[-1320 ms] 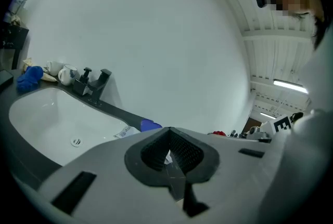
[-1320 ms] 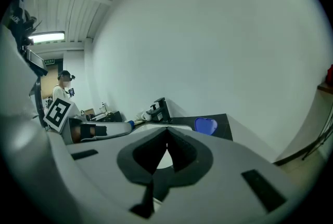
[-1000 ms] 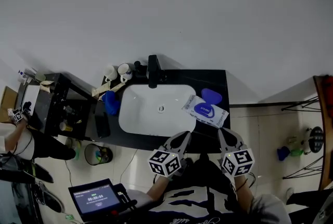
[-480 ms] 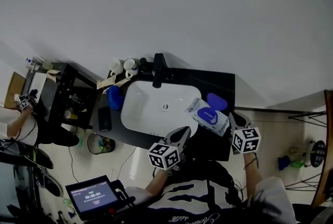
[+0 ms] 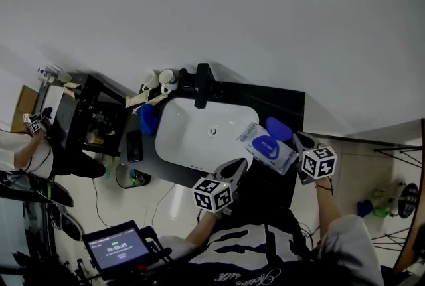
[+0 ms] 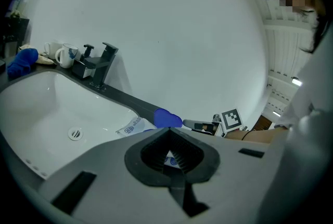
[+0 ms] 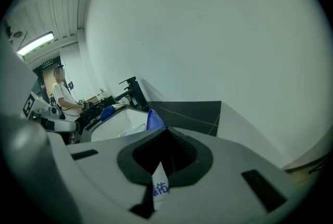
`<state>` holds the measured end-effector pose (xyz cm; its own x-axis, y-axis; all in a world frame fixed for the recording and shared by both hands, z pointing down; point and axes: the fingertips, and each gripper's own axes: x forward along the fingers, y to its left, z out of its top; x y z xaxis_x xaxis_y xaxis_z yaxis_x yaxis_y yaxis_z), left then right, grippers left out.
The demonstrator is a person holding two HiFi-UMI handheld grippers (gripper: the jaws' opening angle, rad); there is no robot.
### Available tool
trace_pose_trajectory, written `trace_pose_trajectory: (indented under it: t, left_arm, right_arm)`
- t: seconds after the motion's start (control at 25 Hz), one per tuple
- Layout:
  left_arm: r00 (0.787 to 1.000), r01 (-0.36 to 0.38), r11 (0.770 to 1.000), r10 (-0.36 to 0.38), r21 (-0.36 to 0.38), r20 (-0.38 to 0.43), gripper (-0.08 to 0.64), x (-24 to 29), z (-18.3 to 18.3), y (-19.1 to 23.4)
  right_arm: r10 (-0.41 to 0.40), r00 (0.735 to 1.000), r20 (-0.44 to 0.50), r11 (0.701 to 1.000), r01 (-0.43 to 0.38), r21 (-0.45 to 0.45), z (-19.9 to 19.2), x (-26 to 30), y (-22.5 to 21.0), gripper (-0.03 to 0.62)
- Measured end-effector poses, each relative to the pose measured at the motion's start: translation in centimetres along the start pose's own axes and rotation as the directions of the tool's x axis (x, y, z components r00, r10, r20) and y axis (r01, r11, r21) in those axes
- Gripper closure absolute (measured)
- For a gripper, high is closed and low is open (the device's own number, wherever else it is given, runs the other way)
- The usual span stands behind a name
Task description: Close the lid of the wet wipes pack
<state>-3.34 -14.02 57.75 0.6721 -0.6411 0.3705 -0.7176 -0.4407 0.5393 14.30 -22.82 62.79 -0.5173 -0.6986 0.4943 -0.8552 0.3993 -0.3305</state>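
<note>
The wet wipes pack (image 5: 264, 146), white with a blue label, lies on the black counter (image 5: 292, 104) at the basin's right rim. Its blue lid (image 5: 279, 128) stands open on the far side. My right gripper (image 5: 298, 141) is at the pack's right end, shut on the pack's white edge (image 7: 159, 182); the lid (image 7: 153, 119) rises beyond the jaws. My left gripper (image 5: 238, 165) hangs at the counter's front edge, just left of the pack, shut and holding nothing. From the left gripper view the lid (image 6: 167, 119) and the right gripper (image 6: 200, 125) show ahead.
A white basin (image 5: 192, 145) fills the counter's middle, with a black faucet (image 5: 201, 85) behind it. Two cups (image 5: 159, 77), a blue cloth (image 5: 147, 120) and a dark phone (image 5: 134, 145) lie to its left. A tablet (image 5: 119, 248) stands on the floor lower left.
My right gripper has gone forward from the counter's front to the pack's right end and has shut on its edge. The left gripper stayed near the front edge.
</note>
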Motion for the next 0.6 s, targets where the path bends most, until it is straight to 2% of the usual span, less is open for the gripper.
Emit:
trace_pose_trajectory:
  t: [0.2, 0.32, 0.6]
  left_arm:
    - [1.0, -0.022, 1.0, 0.022, -0.009, 0.01, 0.56, 0.0, 0.1, 0.5]
    - [1.0, -0.026, 1.0, 0.026, -0.011, 0.005, 0.559, 0.0, 0.0, 0.5]
    - [1.0, -0.031, 0.999, 0.031, -0.02, 0.007, 0.56, -0.1, -0.3, 0.7]
  right_arm:
    - [-0.071, 0.997, -0.036, 0.997, 0.072, 0.003, -0.2, 0.8, -2.1, 0.6]
    - [-0.032, 0.997, -0.075, 0.999, 0.03, -0.027, -0.5, 1.3, -1.3, 0.6]
    - [0.038, 0.998, -0.053, 0.995, -0.042, -0.085, -0.2, -0.1, 2.7, 0.6]
